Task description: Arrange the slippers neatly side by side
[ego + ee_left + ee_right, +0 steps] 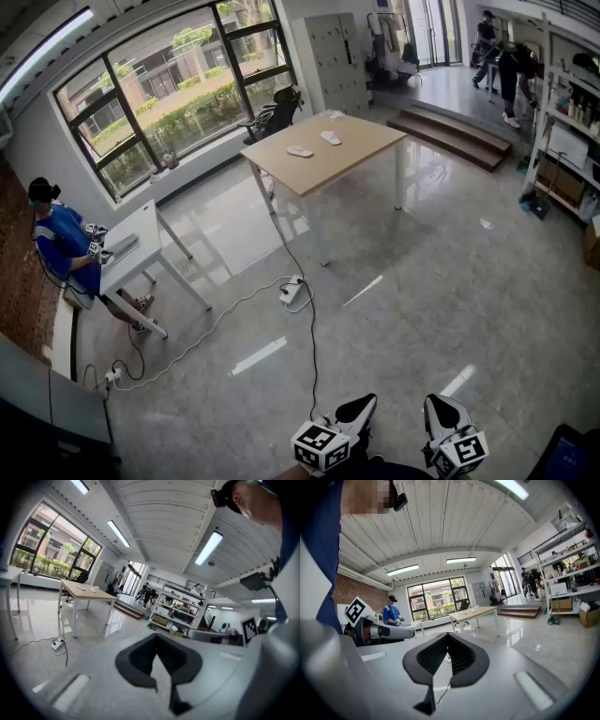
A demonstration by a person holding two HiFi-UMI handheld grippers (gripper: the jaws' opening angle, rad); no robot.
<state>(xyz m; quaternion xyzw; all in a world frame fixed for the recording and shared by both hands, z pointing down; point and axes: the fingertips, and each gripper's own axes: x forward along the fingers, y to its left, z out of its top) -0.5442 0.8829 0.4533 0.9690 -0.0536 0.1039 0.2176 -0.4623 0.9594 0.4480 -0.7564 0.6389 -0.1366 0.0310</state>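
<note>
Although the left gripper and the right gripper were cut off by the bottom edge of the head view, their own views showed each pair of jaws pressed together with nothing between them. Both hung over bare floor, well apart from the wooden desk. On its top lay the near slipper and the far slipper, pale, apart from each other and angled differently. They were too small to tell which way up they lay. A rack of shelves ran out of the right edge. It held boxes and small items that could not be made out, and a cardboard box below it was half cropped, its contents hidden. A seated person in blue sat at a small white desk on the left, and a power strip lay on the floor with its cable trailing.
</note>
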